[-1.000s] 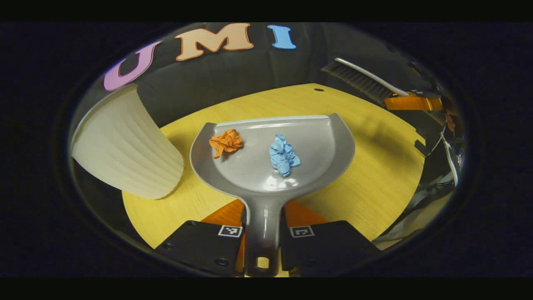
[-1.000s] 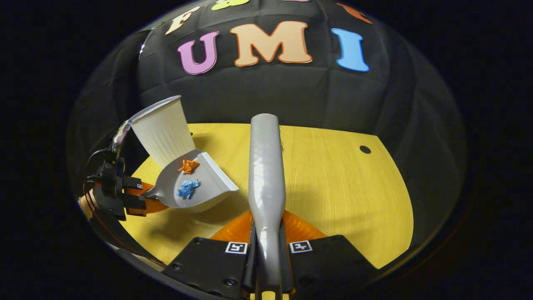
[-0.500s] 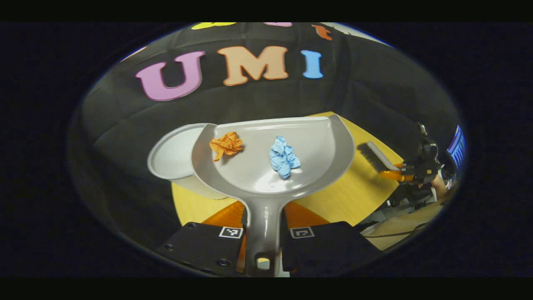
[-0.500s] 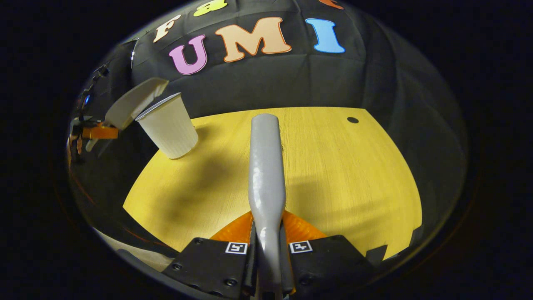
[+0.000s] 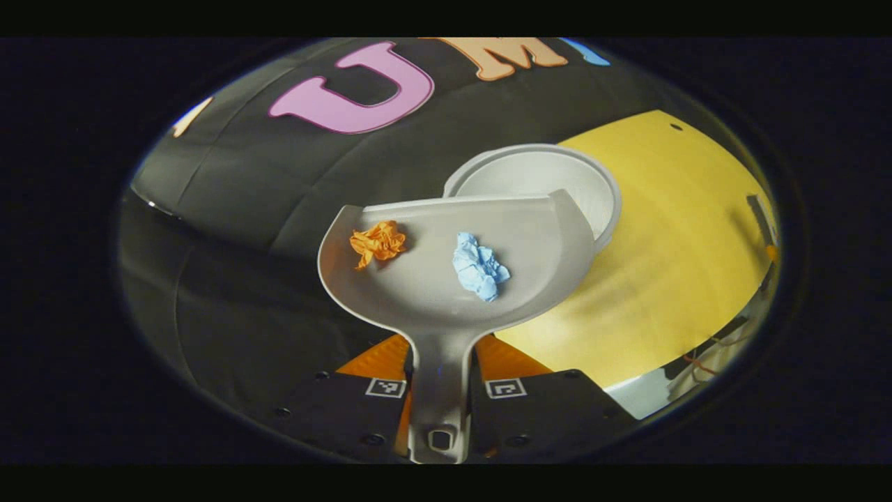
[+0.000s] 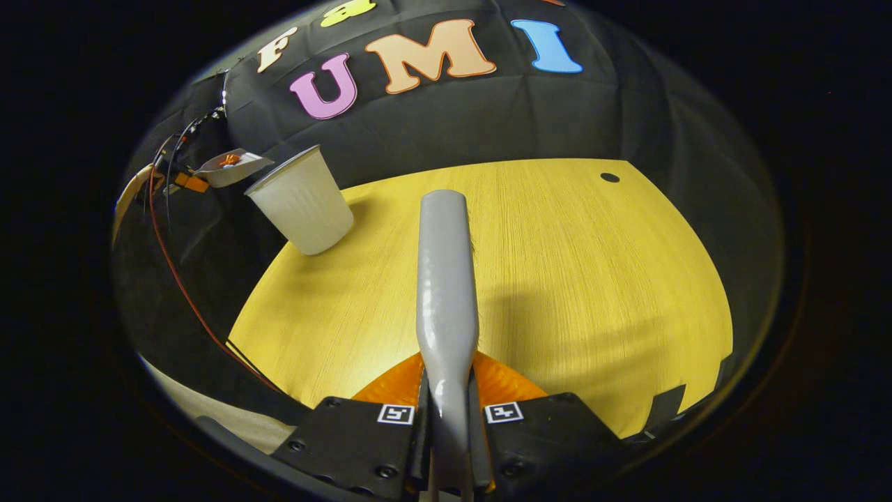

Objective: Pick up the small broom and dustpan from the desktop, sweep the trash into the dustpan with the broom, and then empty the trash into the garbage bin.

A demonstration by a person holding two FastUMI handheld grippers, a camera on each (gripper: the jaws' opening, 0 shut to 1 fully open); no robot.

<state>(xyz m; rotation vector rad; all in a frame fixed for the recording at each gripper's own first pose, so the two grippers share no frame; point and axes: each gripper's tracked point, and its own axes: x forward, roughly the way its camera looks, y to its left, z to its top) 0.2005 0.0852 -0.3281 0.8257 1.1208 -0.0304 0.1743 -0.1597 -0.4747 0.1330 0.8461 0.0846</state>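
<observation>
Since a second ago, the left gripper (image 5: 440,390) has lifted the grey plastic dustpan (image 5: 453,265) off the yellow wooden desktop (image 5: 669,230) and swung it so its front lip overlaps the rim of the white ribbed plastic bin (image 5: 550,174). Its jaws are closed tight on the dustpan's handle. The right gripper (image 6: 449,418) clamps the grey-handled small broom (image 6: 446,279), hovering above the desktop.

Risk: tipping while only part of the lip is over the bin could drop trash outside, probably the crumpled orange paper ball (image 5: 378,240), which sits off toward the side away from the bin. The crumpled blue paper ball (image 5: 479,266) lies nearer the middle.
</observation>
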